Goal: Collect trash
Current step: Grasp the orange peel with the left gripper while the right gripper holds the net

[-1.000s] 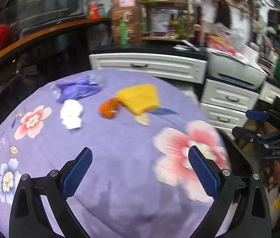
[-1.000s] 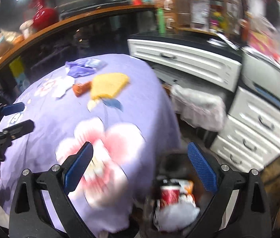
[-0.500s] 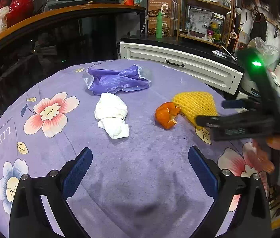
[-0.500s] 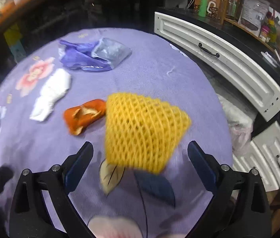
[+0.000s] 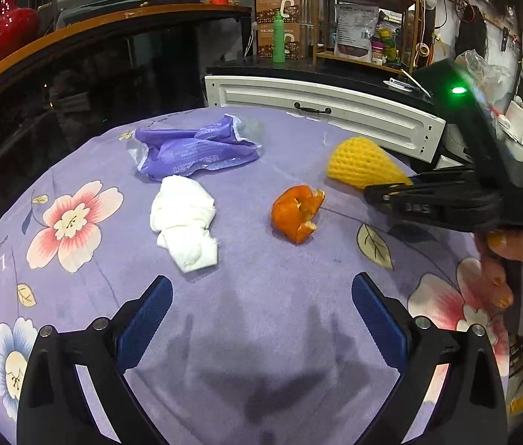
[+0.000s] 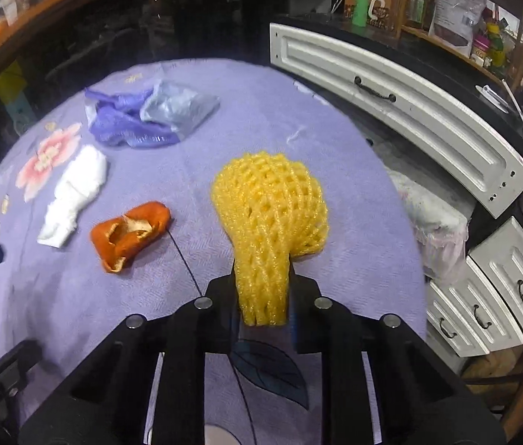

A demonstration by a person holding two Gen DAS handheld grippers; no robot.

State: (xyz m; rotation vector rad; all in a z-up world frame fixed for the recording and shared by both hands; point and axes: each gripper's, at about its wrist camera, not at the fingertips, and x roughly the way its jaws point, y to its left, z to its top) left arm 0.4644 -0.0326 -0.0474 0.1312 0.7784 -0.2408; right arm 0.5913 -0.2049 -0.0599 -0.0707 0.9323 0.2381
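Only the right wrist view shows the pinch itself: right claw [image 6: 261,307] pressed onto the narrow end of the yellow foam mesh fruit sleeve [image 6: 269,215], its bulbous netted end sticking fwd over the purple flower-print cloth-covered desk [image 6: 224,111]. The left wrist view adds the hand [image 5: 521,259] on the trigger (yellow nail polish) and "LIFE" printed on the cloth. Left claw [image 5: 261,319] spread wide, holding nothing, over bare cloth. Curled orange peel [image 5: 296,213] lies nr the sleeve; crumpled white tissue [image 5: 185,222] touches the wrinkled purple plastic wrapper [image 5: 194,152], its print unreadable.
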